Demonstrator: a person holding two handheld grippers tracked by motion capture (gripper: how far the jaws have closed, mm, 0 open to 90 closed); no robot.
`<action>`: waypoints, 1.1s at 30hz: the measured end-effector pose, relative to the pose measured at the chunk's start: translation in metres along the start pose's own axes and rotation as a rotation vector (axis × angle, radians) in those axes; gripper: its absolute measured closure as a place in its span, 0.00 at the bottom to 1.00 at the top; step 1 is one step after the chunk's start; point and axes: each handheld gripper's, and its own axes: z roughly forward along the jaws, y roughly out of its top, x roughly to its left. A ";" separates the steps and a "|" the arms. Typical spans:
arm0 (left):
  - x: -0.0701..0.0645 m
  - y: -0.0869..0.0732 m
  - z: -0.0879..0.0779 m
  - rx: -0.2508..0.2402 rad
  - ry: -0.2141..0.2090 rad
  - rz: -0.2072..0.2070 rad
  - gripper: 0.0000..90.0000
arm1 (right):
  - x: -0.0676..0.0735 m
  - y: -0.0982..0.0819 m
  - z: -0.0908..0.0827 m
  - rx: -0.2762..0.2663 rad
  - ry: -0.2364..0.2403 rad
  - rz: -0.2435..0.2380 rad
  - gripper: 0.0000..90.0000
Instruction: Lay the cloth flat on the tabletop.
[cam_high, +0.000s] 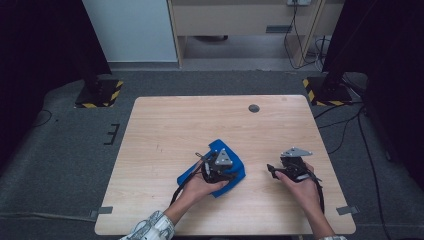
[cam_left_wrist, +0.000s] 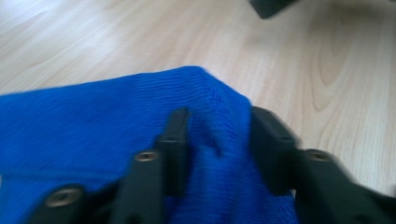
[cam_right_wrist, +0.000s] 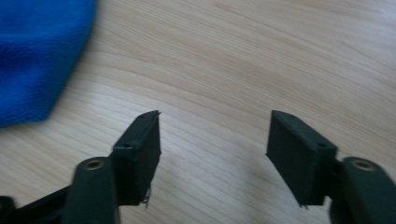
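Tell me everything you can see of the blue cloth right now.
The blue cloth is a bright blue, finely ribbed knit, soft and crumpled rather than flat. It lies on the wooden table, near the front and a little right of centre. The left gripper sits on it with a raised fold between its parted jaws, not visibly clamped. The right gripper stands apart, open over bare wood.

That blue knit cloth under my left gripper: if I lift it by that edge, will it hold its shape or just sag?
Probably sag: the blue cloth is soft knit and already bunches in a fold between the left gripper fingers. It looks light, so it should lift easily. Pushed across the smooth wooden table, it would likely crumple rather than slide flat.
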 end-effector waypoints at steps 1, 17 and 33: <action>0.001 -0.001 -0.004 -0.013 0.013 -0.004 0.63 | 0.002 0.001 -0.001 -0.007 0.015 -0.009 0.44; 0.011 -0.020 -0.053 -0.077 0.090 -0.081 0.42 | 0.034 0.034 -0.003 -0.120 0.187 -0.144 0.83; 0.015 -0.056 -0.076 -0.051 0.120 -0.082 0.40 | 0.061 0.067 0.038 -0.077 0.248 -0.194 0.75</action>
